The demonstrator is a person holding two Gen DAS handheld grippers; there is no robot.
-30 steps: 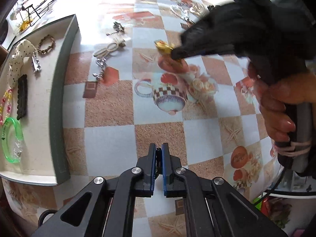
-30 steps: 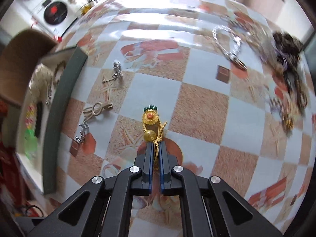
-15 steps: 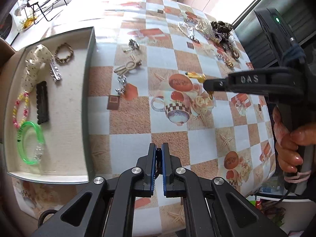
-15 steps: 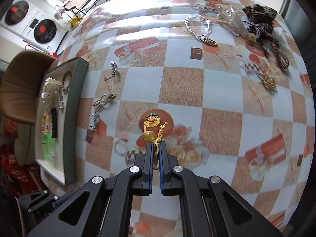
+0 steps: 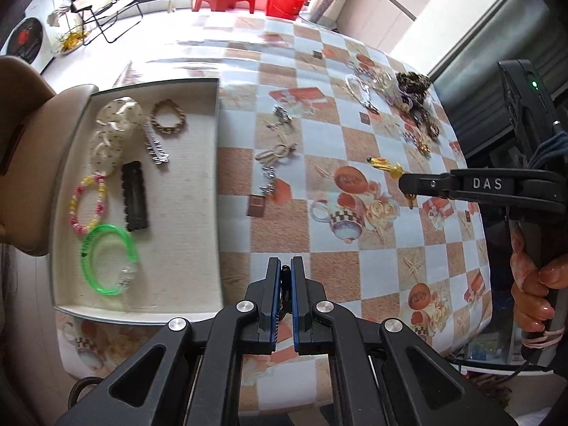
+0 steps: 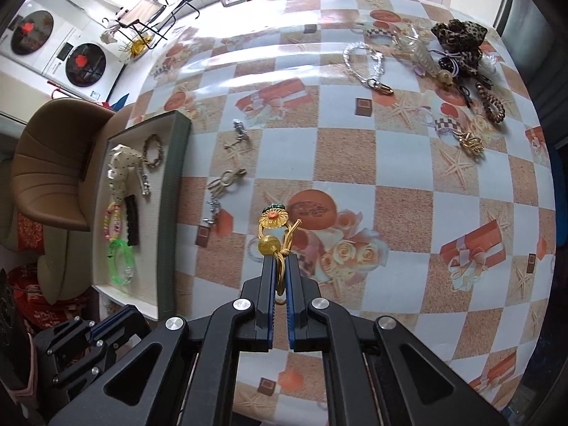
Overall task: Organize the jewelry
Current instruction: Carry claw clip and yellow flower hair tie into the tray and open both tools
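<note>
- The gold flower ornament (image 6: 272,219), with a round gold bead and wire loops below its orange-centred bloom, was pinched by its wire between the closed jaws of the right tongs (image 6: 279,266) and hung above the desk (image 6: 408,184), clear of the checked cloth.
- In the left wrist view the same ornament (image 5: 385,167) stuck out from the tip of the right tongs (image 5: 404,184), whose side read "DAS"; a hand (image 5: 536,294) gripped the handle at the right edge.
- The left tongs (image 5: 285,269) were closed with nothing visibly between the pads, poised over the near edge of the desk beside the tray.
- The tray (image 5: 217,191), dark-walled with a pale lining, sat at the desk's left side and held a green bangle (image 5: 106,259), a pink and yellow bead bracelet (image 5: 88,204), a black hair clip (image 5: 134,195), a spotted white scrunchie (image 5: 113,131), a silver clip (image 5: 156,147) and a braided brown bracelet (image 5: 167,117).
- Loose on the cloth near the tray lay several small silver and cream pieces (image 6: 227,181).
- At the far right corner of the desk lay a silver chain (image 6: 365,67), a leopard scrunchie (image 6: 458,41), a brown coil tie (image 6: 491,104) and a gold piece (image 6: 470,142).
</note>
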